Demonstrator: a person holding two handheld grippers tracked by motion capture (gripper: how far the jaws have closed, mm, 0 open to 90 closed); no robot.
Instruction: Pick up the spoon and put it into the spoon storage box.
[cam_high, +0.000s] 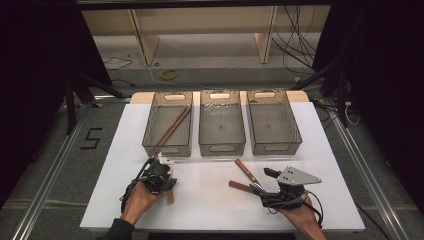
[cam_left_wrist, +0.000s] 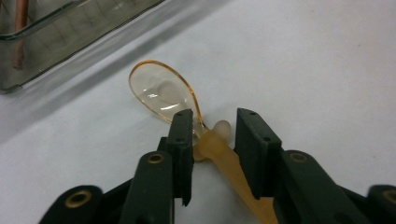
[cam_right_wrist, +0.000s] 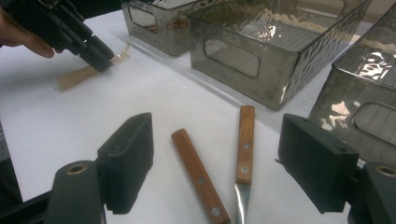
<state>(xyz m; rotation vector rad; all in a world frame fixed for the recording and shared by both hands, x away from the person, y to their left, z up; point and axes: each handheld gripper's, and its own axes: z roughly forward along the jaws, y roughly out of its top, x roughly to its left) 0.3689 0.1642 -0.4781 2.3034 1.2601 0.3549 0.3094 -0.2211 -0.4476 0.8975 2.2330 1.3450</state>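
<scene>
Straddling the translucent amber plastic spoon (cam_left_wrist: 163, 93) at its neck, the left hand-held gripper (cam_left_wrist: 212, 133) has its jaws narrowed around the handle; the pads are near it, but a firm grip is not confirmed. The spoon lies flat on the white desk (cam_high: 210, 200), just in front of the left smoked-plastic bin (cam_high: 167, 127), which already holds brown chopsticks (cam_high: 172, 127). The right hand-held gripper (cam_right_wrist: 219, 163) stands wide over two wooden-handled knives (cam_right_wrist: 245, 140). Sorting appears barely begun: spoon and knives remain.

left claw (cam_high: 161, 162) at left bin's (cam_high: 150, 131) front | right claw (cam_high: 267, 174) by two knives (cam_high: 246, 171)
</scene>
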